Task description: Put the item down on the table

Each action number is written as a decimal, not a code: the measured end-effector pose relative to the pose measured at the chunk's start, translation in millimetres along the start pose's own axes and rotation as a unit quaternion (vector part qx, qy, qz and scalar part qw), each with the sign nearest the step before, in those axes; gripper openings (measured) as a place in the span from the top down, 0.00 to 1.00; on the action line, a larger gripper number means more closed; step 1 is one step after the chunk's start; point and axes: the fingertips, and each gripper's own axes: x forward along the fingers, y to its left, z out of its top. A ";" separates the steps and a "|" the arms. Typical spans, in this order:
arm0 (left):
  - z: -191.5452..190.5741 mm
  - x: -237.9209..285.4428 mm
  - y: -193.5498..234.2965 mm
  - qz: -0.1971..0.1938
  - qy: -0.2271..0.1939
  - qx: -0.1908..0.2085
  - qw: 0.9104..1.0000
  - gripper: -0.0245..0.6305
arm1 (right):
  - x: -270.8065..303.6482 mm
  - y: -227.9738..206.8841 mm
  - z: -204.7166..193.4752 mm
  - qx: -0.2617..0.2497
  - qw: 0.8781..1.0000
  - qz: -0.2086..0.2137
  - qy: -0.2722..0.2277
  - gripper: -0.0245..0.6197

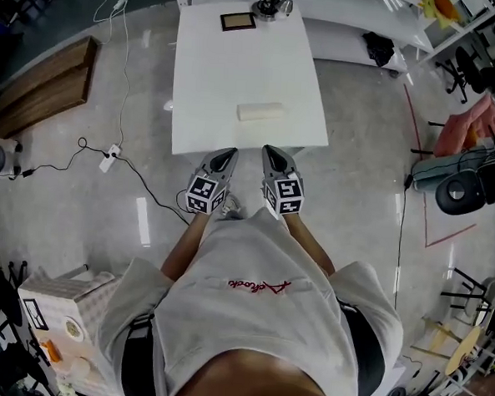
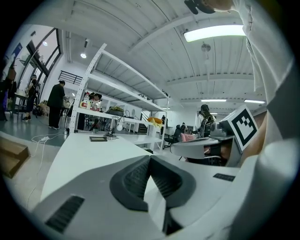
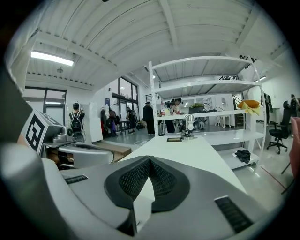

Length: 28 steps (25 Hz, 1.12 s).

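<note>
Looks finished, or very nearly. Shows the item, a pale oblong block (image 1: 259, 111), lying flat on the white desk (image 1: 204, 81), in the near half and a little right of the midline, long side running across. Touches nothing but the desktop, as far as the head view tells. Sits well apart from the small dark frame (image 1: 238, 22) and the metal stand (image 1: 272, 6) at the far end.

Shows both claws just short of the desk's near edge, side by side, close in front of the person's chest and pointing toward the desk.

Left claw (image 1: 227, 156): clenched, with the ribbed pads meeting at the tip in its own view. Nothing pinched there, only pale desktop seen through the small wedge below the tips.

Right claw (image 1: 270, 152): likewise clenched and empty, with the pads pressed together along their front edge.

Held clear of the block on both sides, with bare desktop between.

By judgement, then: set-down done, release done, no grip on the item. Left to do on the block itself: apparently nothing, perhaps only bringing the hands to rest. No visible tilt or overhang, so no call to straighten it. Cannot tell from here what the block is made of.
</note>
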 end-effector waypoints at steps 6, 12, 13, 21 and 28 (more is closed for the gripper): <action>0.6 -19.2 -27.5 0.011 -0.006 0.005 1.000 0.93 | -32.1 9.6 8.7 -0.007 1.000 0.012 -0.019 0.96; -13.8 -35.0 -73.3 0.020 -0.005 0.006 1.000 0.93 | -82.7 10.1 -4.5 -0.007 1.000 0.017 -0.020 0.96; -17.2 -39.2 -81.0 0.021 -0.005 0.005 1.000 0.93 | -90.4 12.1 -8.1 -0.007 1.000 0.018 -0.019 0.96; -34.9 -69.6 -123.4 0.021 -0.005 0.007 1.000 0.93 | -134.9 31.8 -24.3 -0.011 1.000 0.017 -0.019 0.96; -41.5 -92.0 -146.9 0.027 -0.013 0.010 0.999 0.93 | -164.0 44.7 -33.3 -0.015 1.000 0.014 -0.018 0.96</action>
